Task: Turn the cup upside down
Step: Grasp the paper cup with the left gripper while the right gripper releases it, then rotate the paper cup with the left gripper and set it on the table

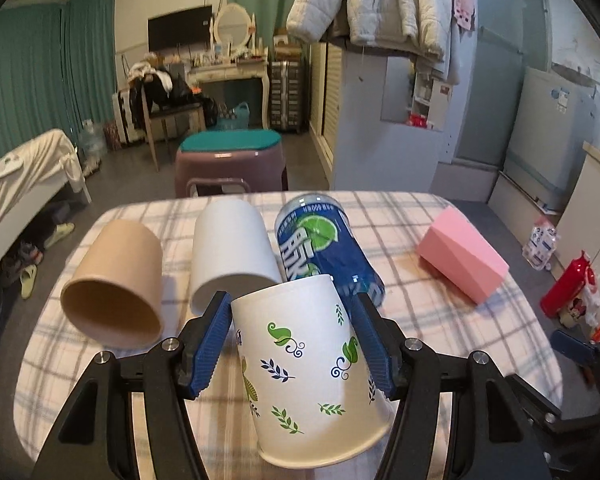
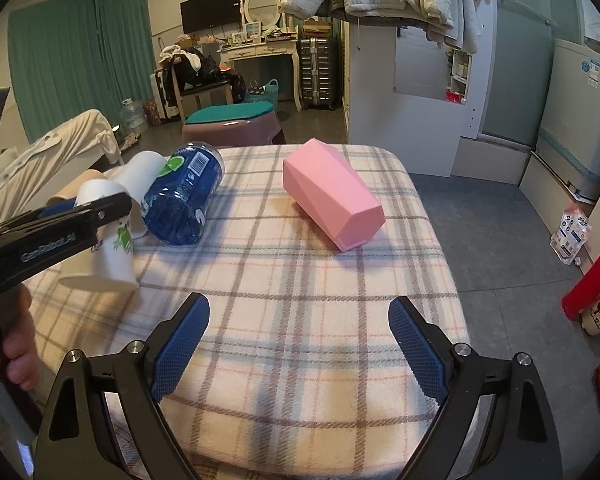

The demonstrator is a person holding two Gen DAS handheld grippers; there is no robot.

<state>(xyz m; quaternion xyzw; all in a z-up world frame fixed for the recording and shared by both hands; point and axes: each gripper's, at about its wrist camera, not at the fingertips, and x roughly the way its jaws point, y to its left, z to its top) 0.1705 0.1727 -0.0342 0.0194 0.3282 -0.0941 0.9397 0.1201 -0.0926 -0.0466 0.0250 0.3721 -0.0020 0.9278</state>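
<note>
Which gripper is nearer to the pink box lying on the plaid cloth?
Right. The right gripper hangs open over the cloth facing the pink box, well short of it. The left gripper, clamped on the leaf-print cup, is farther off.

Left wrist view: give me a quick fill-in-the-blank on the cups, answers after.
1. The left gripper grips the white leaf-patterned paper cup with its rim pointing ____.
2. The plain brown paper cup lies on its ____.
3. The right gripper is ____.

Answers: down; side; open
</note>
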